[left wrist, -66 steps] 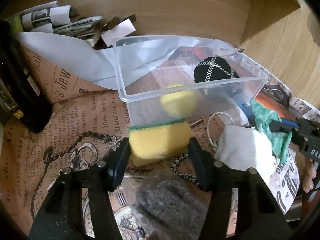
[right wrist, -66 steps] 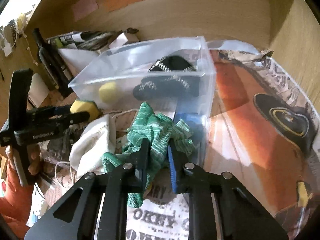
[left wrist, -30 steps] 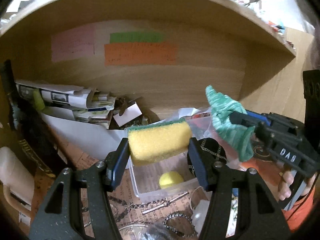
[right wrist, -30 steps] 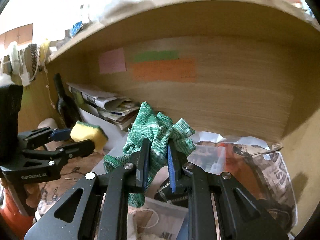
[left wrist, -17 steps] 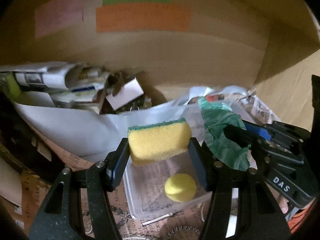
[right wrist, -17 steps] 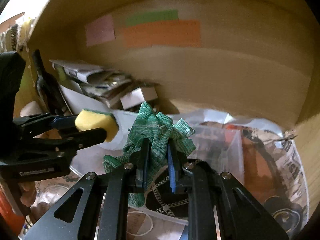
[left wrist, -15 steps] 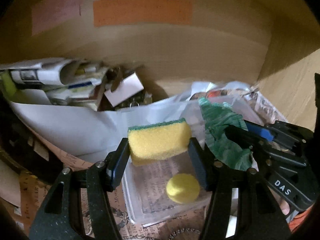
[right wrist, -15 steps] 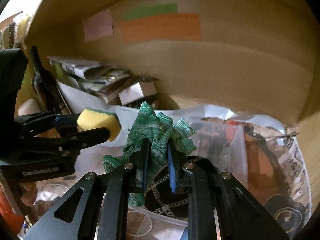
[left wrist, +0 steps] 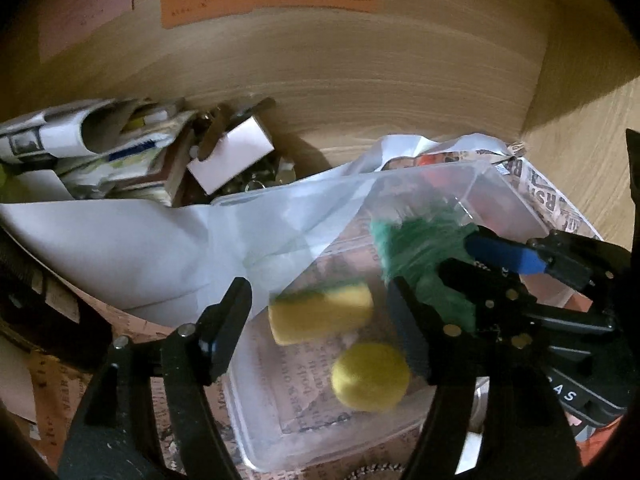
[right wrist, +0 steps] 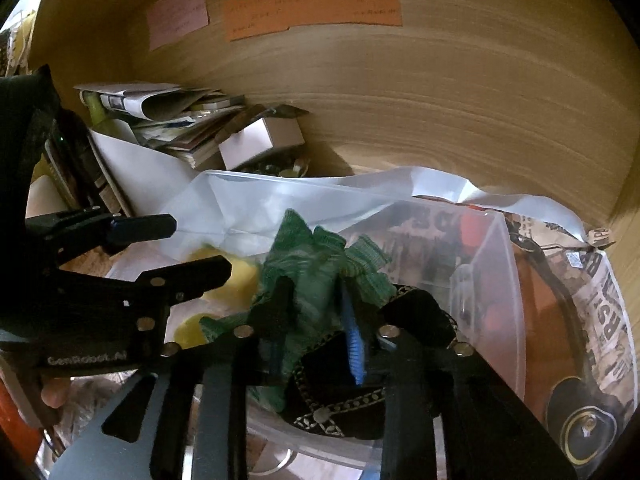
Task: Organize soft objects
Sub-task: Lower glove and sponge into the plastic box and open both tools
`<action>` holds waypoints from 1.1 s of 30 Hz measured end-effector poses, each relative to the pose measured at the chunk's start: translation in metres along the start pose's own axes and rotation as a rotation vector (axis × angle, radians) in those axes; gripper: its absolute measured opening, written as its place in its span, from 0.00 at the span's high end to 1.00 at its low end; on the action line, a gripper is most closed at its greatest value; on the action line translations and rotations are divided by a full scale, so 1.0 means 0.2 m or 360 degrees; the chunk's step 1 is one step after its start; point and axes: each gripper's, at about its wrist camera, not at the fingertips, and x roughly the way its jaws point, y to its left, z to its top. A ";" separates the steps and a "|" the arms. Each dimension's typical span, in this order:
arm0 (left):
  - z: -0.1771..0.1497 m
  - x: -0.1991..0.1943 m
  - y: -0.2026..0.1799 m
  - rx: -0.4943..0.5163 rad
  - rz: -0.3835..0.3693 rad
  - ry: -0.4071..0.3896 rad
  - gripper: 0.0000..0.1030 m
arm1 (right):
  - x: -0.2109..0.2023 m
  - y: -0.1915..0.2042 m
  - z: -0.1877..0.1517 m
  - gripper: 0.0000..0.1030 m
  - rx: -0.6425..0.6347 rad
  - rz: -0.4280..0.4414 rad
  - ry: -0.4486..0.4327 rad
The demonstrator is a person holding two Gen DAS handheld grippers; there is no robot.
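Observation:
My left gripper (left wrist: 320, 320) is open above the clear plastic bin (left wrist: 516, 200). The yellow sponge with a green top (left wrist: 320, 312) is blurred between its spread fingers, free of both, over the bin. A yellow ball (left wrist: 370, 376) lies on the bin floor. My right gripper (right wrist: 316, 312) has its fingers apart with the green cloth (right wrist: 308, 264) still between them, blurred, over the bin (right wrist: 484, 280); the cloth also shows in the left wrist view (left wrist: 416, 248). A black pouch with a chain trim (right wrist: 360, 380) lies in the bin under it.
Wooden shelf back wall with orange (right wrist: 312, 4), green and pink notes. A pile of papers and a small white box (right wrist: 260, 140) sit at the back left. A white sheet (left wrist: 120, 248) lies behind the bin. Printed newspaper (right wrist: 592, 280) covers the surface at right.
Both grippers have come down over the bin. The left one has opened and let go of the sponge, which is dropping. The right one's fingers have parted around the cloth.

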 end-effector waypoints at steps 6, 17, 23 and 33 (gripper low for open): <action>0.00 -0.12 0.05 -0.0059 -0.0032 -0.0064 0.27 | -0.08 0.00 0.01 0.52 -0.0005 -0.0036 -0.0078; -0.09 -0.48 0.11 -0.0065 -0.0050 -0.0312 0.09 | -0.55 0.05 0.02 0.23 -0.0066 -0.0052 -0.0414; -0.23 -0.59 0.12 -0.0038 -0.0032 -0.0329 0.06 | -0.68 0.09 -0.07 0.19 -0.0090 -0.0027 -0.0477; -0.55 -0.55 0.14 -0.0077 0.0010 -0.0156 0.06 | -0.58 0.16 -0.31 0.19 -0.0045 0.0014 -0.0291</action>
